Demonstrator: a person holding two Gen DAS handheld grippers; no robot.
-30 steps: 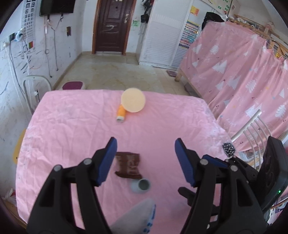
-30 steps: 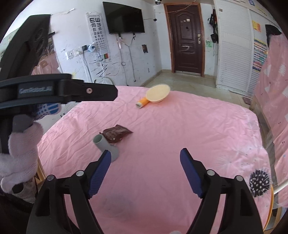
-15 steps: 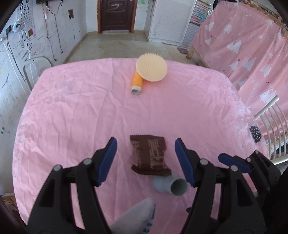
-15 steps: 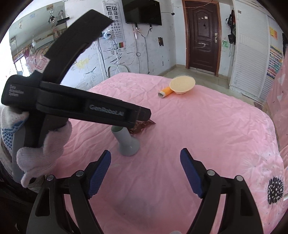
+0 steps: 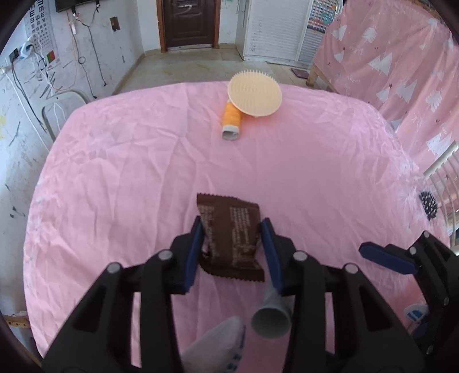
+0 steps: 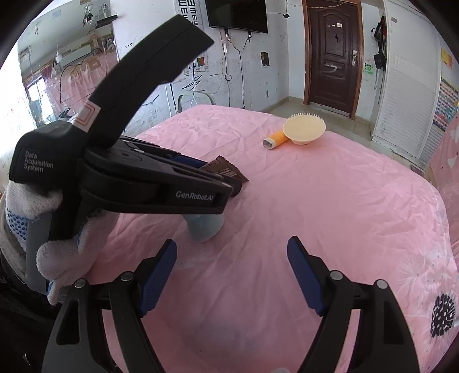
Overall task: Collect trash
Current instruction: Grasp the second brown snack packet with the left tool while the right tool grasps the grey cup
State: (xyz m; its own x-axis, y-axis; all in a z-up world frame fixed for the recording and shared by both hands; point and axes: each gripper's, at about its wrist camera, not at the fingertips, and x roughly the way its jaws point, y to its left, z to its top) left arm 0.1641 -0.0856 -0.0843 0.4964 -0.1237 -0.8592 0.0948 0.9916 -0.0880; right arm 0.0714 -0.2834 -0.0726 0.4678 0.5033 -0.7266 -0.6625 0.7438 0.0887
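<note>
The brown wrapper (image 5: 231, 235) sits between the closing left claw (image 5: 233, 229), pads touching its edges; right claw (image 6: 231, 249) gapes, empty.

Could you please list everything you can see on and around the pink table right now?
Wrapper: one, brown, near side of the table, between the left claw's pads.
Small cup: one, grey, lying just nearer than the wrapper.
Tube: one, orange, far side, lying flat.
Round bristled brush: one, cream, far side, touching the tube.
Tablecloth: one, pink, covering the table.
Door: one, dark brown, far wall.
Screen: one, black, on the wall.
Left claw: black with blue pads, closing around the wrapper.
Right claw: black with blue pads, open, holding nothing.
Gloved hand: white, holding the left claw.
</note>
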